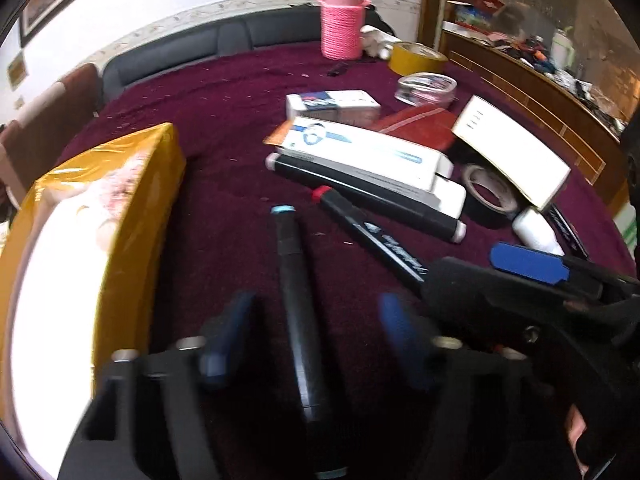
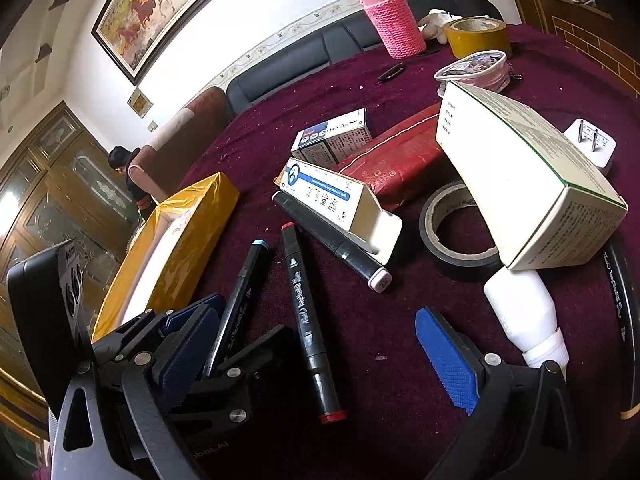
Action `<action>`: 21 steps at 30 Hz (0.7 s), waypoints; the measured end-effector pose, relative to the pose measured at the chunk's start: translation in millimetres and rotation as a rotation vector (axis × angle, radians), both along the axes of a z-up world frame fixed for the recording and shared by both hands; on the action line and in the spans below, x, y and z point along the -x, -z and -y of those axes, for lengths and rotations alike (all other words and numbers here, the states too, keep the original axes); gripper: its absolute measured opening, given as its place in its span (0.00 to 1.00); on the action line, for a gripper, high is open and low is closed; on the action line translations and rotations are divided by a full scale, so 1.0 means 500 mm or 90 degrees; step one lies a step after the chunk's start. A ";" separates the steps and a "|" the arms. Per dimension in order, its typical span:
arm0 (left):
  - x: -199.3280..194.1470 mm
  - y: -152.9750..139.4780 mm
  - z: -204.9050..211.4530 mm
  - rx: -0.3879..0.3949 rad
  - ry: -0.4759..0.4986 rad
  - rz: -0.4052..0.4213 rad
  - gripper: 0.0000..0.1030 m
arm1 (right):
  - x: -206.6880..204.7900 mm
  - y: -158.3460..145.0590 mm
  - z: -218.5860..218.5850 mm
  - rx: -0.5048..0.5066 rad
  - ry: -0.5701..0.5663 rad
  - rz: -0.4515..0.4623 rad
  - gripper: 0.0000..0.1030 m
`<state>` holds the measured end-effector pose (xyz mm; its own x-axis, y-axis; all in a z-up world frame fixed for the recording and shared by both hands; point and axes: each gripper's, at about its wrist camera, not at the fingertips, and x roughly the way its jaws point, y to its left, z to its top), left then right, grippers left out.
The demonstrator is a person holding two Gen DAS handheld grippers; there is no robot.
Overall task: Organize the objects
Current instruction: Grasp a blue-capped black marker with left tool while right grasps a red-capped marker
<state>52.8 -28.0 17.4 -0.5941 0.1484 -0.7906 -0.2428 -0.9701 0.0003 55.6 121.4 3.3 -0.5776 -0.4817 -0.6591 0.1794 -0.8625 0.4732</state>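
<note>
A black marker with a light-blue cap (image 1: pixel 296 300) lies on the maroon tablecloth (image 1: pixel 224 120) between the blue pads of my left gripper (image 1: pixel 316 338). A gap shows on each side of it, so the jaws stand open around it. The right wrist view shows the same marker (image 2: pixel 240 292) running into the left gripper (image 2: pixel 224 340). My right gripper (image 2: pixel 320 360) is open wide, and its left finger is mixed up with the left gripper. A red-capped marker (image 2: pixel 308 320) lies loose in that gap. From the left wrist the right gripper (image 1: pixel 480 276) hovers over that marker's (image 1: pixel 372 232) near end.
A yellow-wrapped box (image 1: pixel 100 220) stands close on the left. Behind the markers lie a grey-capped marker (image 2: pixel 332 236), white cartons (image 2: pixel 328 196), a red pouch (image 2: pixel 400 160), a black tape roll (image 2: pixel 452 236), a white bottle (image 2: pixel 524 312) and a large white box (image 2: pixel 528 176). A pink knit-covered bottle (image 2: pixel 392 20) stands far back.
</note>
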 end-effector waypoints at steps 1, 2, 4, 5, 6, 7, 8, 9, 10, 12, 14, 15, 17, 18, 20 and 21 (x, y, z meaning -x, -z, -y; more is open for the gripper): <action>0.000 -0.003 0.006 -0.008 -0.003 0.001 0.14 | 0.000 0.000 0.001 -0.001 0.000 0.000 0.99; 0.000 -0.005 0.016 -0.037 0.000 0.011 0.14 | -0.001 0.000 0.002 0.000 0.000 -0.001 0.99; -0.003 -0.007 0.033 -0.073 -0.001 0.024 0.13 | -0.001 0.000 0.003 -0.003 0.001 -0.002 0.99; -0.008 -0.011 0.043 -0.088 -0.006 0.024 0.13 | -0.001 0.001 0.004 -0.007 0.000 -0.003 0.99; -0.015 -0.019 0.052 -0.103 -0.011 0.021 0.13 | -0.002 0.001 0.006 -0.011 0.000 -0.004 0.99; -0.026 -0.030 0.064 -0.123 -0.013 0.017 0.13 | -0.002 0.000 0.008 -0.017 0.000 -0.005 0.99; -0.039 -0.040 0.072 -0.134 -0.012 0.012 0.14 | -0.003 0.000 0.011 -0.026 0.000 -0.006 0.99; -0.050 -0.050 0.080 -0.143 -0.012 0.008 0.14 | -0.003 0.001 0.016 -0.039 -0.001 -0.006 0.99; -0.064 -0.060 0.089 -0.152 -0.012 0.002 0.14 | -0.004 0.000 0.023 -0.058 -0.001 -0.005 0.98; -0.094 -0.080 0.115 -0.167 -0.013 -0.011 0.14 | -0.008 -0.003 0.046 -0.119 -0.002 -0.005 0.98; -0.114 -0.090 0.140 -0.172 -0.019 -0.020 0.14 | -0.012 -0.005 0.069 -0.169 -0.013 -0.010 0.96; -0.120 -0.091 0.153 -0.178 -0.022 -0.019 0.14 | -0.014 -0.006 0.084 -0.194 -0.021 -0.013 0.93; -0.130 -0.087 0.179 -0.190 -0.032 -0.010 0.14 | -0.007 -0.003 0.110 -0.237 -0.038 -0.008 0.84; -0.131 -0.085 0.190 -0.195 -0.036 -0.008 0.14 | 0.000 0.001 0.122 -0.259 -0.046 -0.003 0.74; -0.139 -0.082 0.209 -0.200 -0.045 -0.009 0.14 | 0.017 0.004 0.148 -0.324 -0.046 -0.006 0.60; -0.143 -0.081 0.217 -0.201 -0.049 -0.011 0.14 | 0.028 0.002 0.157 -0.330 -0.050 -0.008 0.51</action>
